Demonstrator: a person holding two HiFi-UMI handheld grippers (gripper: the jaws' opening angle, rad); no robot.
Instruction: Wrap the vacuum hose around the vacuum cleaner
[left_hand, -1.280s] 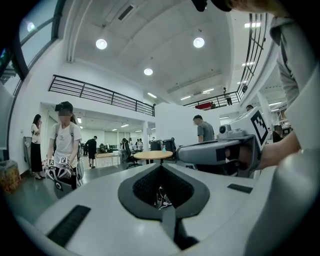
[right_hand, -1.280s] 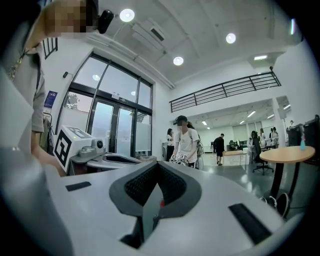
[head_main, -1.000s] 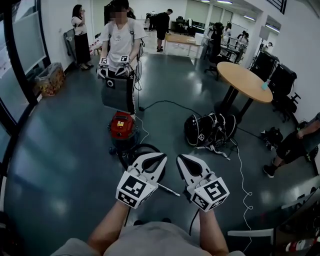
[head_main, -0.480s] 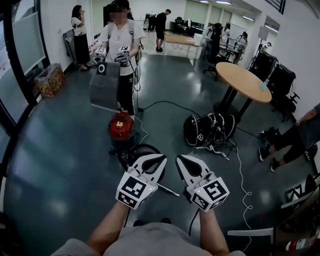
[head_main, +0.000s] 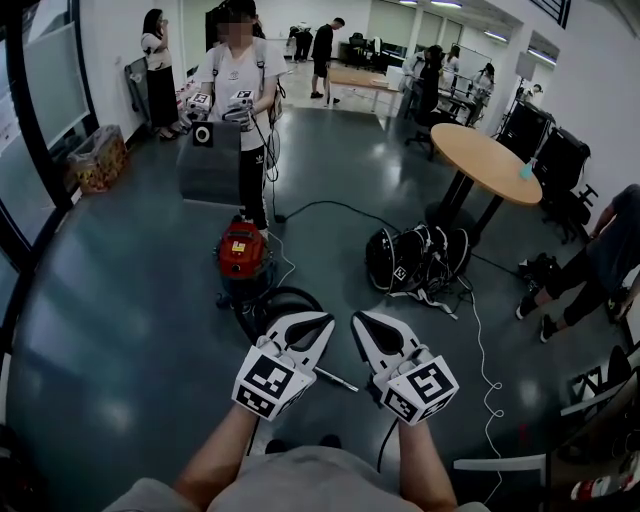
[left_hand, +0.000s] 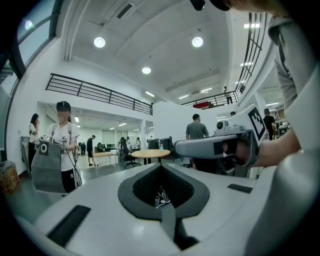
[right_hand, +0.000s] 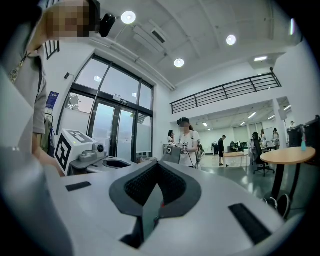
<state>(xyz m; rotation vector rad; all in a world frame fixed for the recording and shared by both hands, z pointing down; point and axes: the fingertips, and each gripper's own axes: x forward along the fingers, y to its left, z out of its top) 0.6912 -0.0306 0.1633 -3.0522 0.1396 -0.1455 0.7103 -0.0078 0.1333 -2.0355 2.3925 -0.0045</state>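
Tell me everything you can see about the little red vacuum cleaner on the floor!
The vacuum cleaner is a small round canister with a shiny red top, a yellow label on it, and a darker drum below. It stands upright on the dark floor. Its black hose lies in a loose loop on the floor beside its base, not wrapped around it.

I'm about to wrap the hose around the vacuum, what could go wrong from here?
1. A person stands just behind the vacuum, so a swung hose might hit them.
2. A white cable trails across the floor on your right and could catch a foot.
3. The left gripper and right gripper are shut and empty. Reaching in like that may shove the hose instead of gripping it.
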